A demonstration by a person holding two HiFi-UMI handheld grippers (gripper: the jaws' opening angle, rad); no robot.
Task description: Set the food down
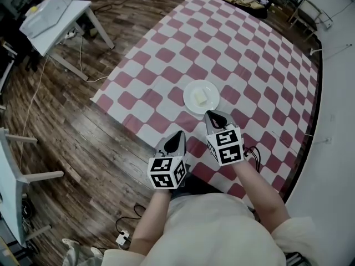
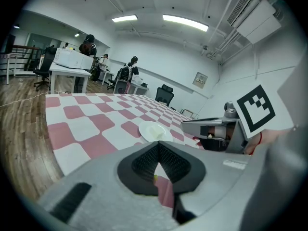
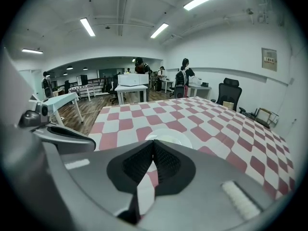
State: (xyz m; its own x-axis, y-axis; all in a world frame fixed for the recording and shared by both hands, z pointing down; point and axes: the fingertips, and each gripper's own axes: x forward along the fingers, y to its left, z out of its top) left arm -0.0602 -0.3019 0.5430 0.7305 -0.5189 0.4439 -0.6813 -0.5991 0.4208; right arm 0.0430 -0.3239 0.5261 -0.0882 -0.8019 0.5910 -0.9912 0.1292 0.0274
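Red-and-white in checks: saw a cloth (image 1: 266,65) spread flat over the wooden floor (image 1: 83,143). Found a white plate (image 1: 211,89) resting on that cloth, toward its near edge. On the plate, found a small pale block of food (image 1: 200,97), lying alone near the middle and touched by neither tool.

Held the left tongs (image 1: 178,135) above the cloth's near border, short of the plate and apart from it. Read them in the left gripper view as pressed together at the tips, gripping nothing, with only cloth showing below.

Held the right tongs (image 1: 211,115) just beside the plate's near rim, pointing at it; could not tell whether touching. Found these likewise closed tight and empty, pad against pad in the right gripper view, with the plate (image 3: 169,136) peeking out just beyond.

Saw the left marker cube (image 1: 166,172) and the right marker cube (image 1: 227,144) riding behind the tips.

Noted a white worktop (image 1: 55,13) far off to the left on the bare floor, well apart from the cloth. Made out a few standing people far behind in both gripper views.
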